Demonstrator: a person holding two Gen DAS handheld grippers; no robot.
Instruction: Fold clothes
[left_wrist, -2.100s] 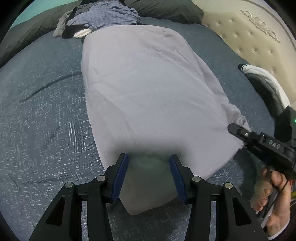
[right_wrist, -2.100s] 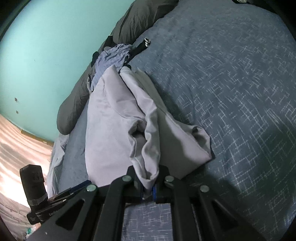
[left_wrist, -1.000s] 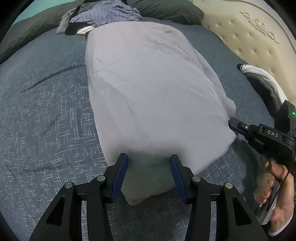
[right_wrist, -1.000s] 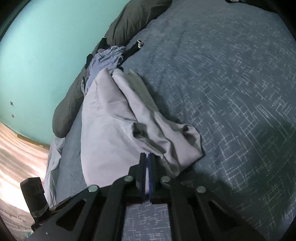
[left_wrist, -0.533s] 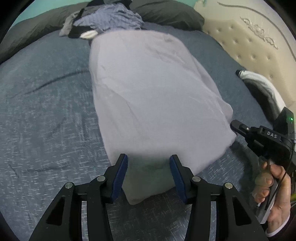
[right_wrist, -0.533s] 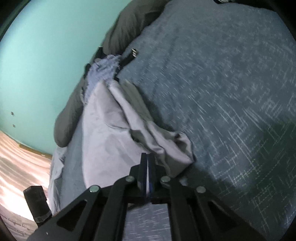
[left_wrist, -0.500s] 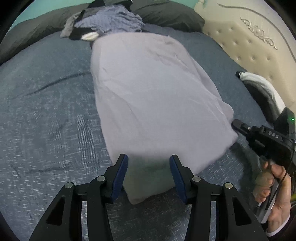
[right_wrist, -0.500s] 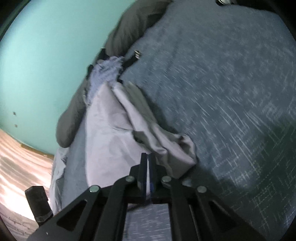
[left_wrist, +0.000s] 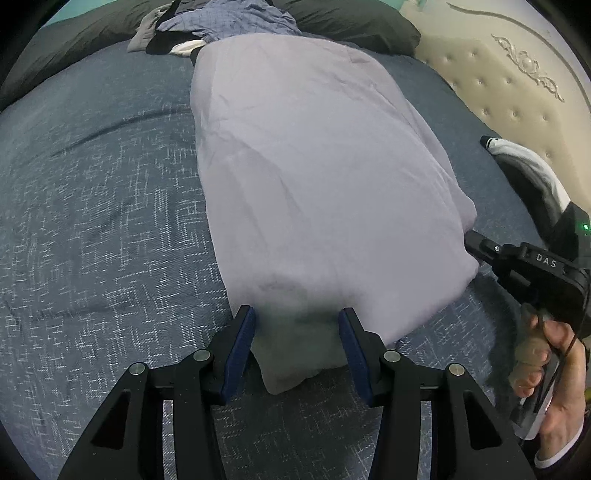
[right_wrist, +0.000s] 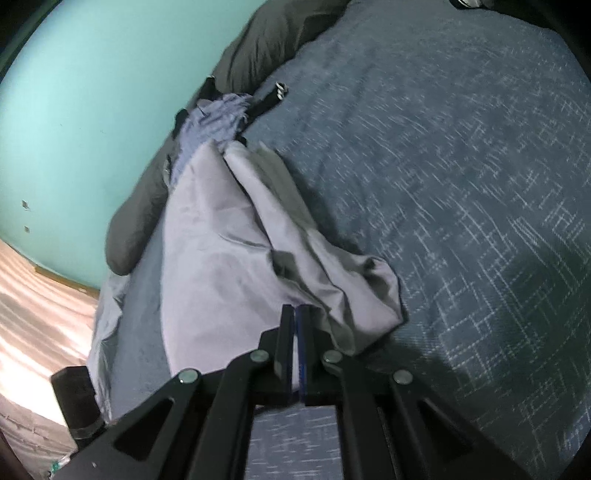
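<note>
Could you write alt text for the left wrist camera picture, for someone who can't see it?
A pale lilac garment lies lengthwise on a dark blue patterned bedspread, its near end between the open left gripper. At right, a hand holds the right gripper at the garment's edge; a pile of clothes sits beyond.

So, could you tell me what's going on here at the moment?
A person is folding a pale lilac garment laid lengthwise on a bed with a dark blue cover. The left gripper is open, its fingers straddling the garment's near corner. The right gripper is shut at the garment's bunched side edge, though whether it pinches cloth is unclear. More clothes are heaped near the dark pillows.
</note>
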